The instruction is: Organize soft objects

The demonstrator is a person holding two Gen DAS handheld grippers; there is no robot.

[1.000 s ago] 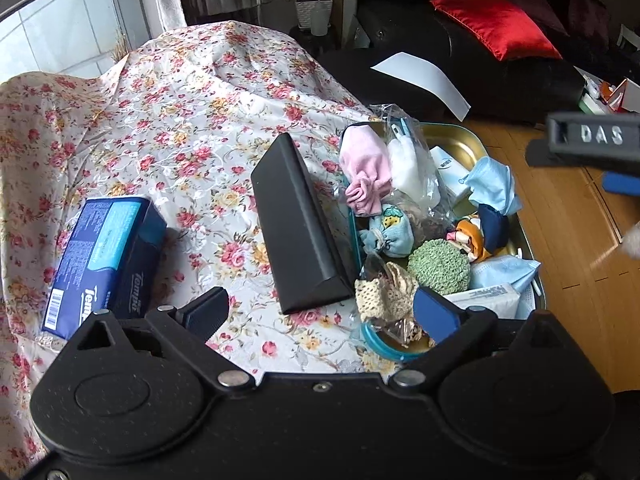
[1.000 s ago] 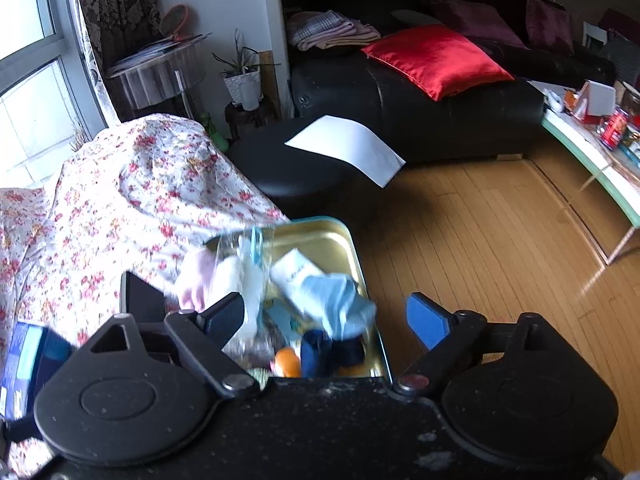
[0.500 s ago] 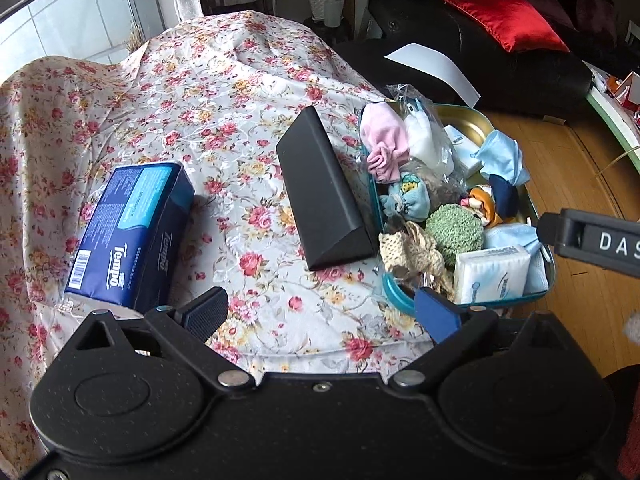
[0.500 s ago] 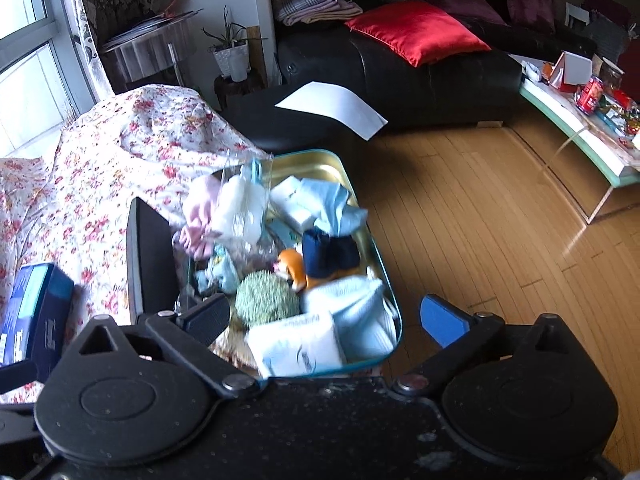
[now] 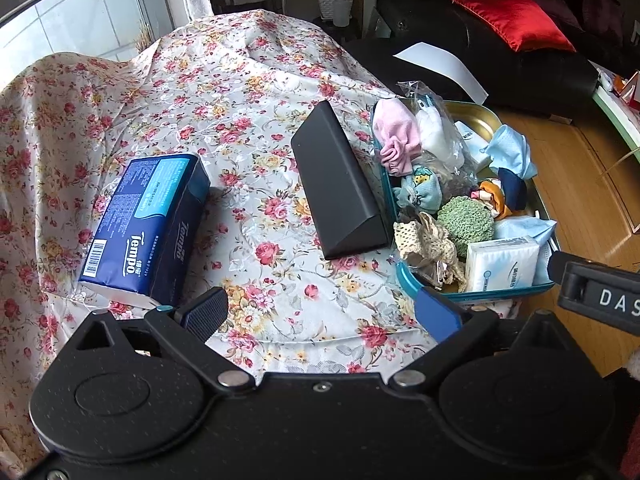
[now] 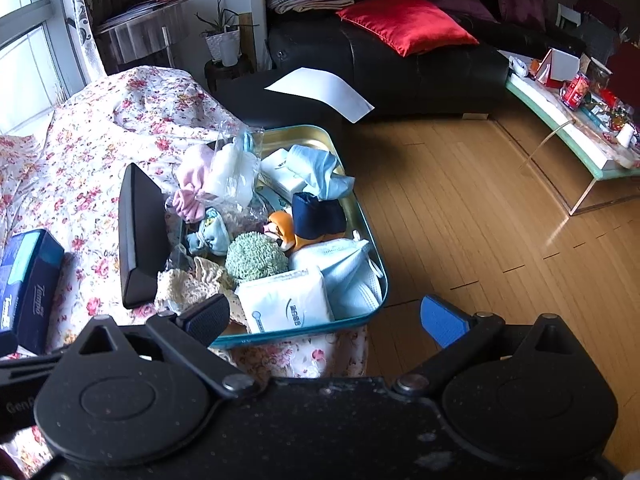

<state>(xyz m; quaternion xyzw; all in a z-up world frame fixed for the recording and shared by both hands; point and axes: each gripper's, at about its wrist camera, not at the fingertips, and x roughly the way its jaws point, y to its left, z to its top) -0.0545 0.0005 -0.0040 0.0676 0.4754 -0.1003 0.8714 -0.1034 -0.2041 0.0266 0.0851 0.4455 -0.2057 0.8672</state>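
Note:
A teal-rimmed metal tray sits at the right edge of the floral-covered table, filled with soft things: a pink cloth, a green knitted ball, a cream lace piece, a white tissue pack and light blue cloths. My left gripper is open and empty above the tablecloth near the front edge. My right gripper is open and empty over the tray's near end.
A black wedge-shaped case lies beside the tray's left side. A blue Tempo tissue box lies to the left. A black sofa with a red cushion, a wooden floor and a glass table are beyond.
Both grippers have pulled back toward me and away from the tray, so more of the table and tray shows. Both stay open. Nothing on the table moved.

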